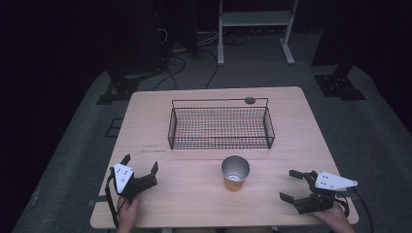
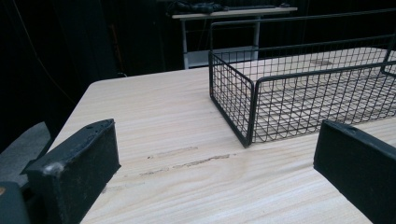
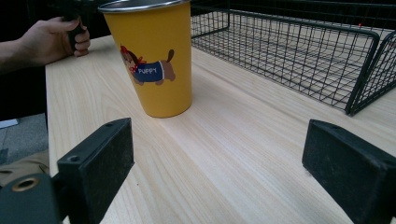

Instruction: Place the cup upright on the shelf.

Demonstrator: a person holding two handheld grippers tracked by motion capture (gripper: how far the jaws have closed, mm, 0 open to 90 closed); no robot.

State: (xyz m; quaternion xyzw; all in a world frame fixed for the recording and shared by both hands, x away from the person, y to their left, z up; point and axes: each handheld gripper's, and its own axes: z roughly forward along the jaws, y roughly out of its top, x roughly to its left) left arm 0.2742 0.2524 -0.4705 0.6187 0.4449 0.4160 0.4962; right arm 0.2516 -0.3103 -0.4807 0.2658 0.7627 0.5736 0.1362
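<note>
The yellow cup [image 1: 235,173] stands upright in the lower middle of the high view, just in front of the wire basket [image 1: 221,127] and well apart from both grippers. The right gripper [image 1: 290,184], at the lower right, has its jaws spread wide and empty and faces the cup, so it looks the likelier one to take it. To do that well, it should slide in level, put one jaw on each side of the cup's wall below the rim, and close gently so the cup does not tip. The left gripper [image 1: 141,165], lower left, is also spread and empty, pointing toward the basket's near corner. The bare table [image 1: 155,116] leaves the path free; only the basket's front wall stands close behind.
</note>
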